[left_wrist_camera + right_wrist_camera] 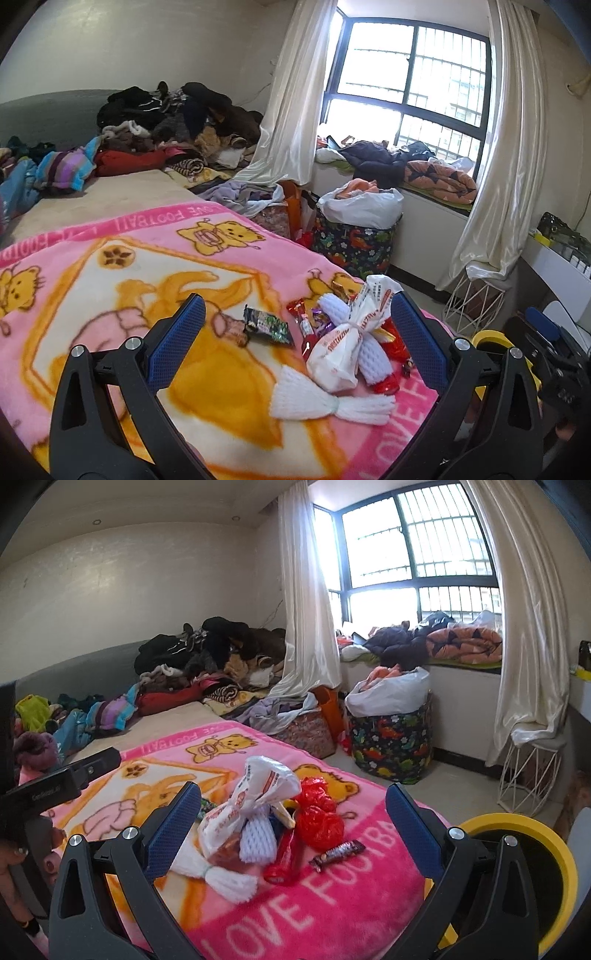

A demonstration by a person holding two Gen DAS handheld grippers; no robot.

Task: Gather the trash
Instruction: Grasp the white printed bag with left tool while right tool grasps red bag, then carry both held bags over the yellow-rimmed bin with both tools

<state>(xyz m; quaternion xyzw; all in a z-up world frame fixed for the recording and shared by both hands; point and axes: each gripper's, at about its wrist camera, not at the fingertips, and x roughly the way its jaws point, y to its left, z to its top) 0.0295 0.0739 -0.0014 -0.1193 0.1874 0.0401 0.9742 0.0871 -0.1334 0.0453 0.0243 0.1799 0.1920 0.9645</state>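
Note:
A pile of trash lies on the pink bear blanket (92,280) near the bed's corner: a knotted white plastic bag (343,350) (255,794), white foam fruit nets (328,402) (221,875), a dark green snack wrapper (267,326), red wrappers (317,812) and a brown candy bar wrapper (338,853). My left gripper (299,325) is open above the blanket, with the trash between and beyond its fingers. My right gripper (295,812) is open, with the pile between its fingers. A yellow-rimmed bin (535,878) (495,341) stands on the floor right of the bed.
Heaped clothes (177,122) cover the bed's far end. A dinosaur-print basket (391,746) with a white bag stands on the floor by the window seat. A white wire stool (528,771) stands under the curtain. My left gripper's body (55,786) shows at the left.

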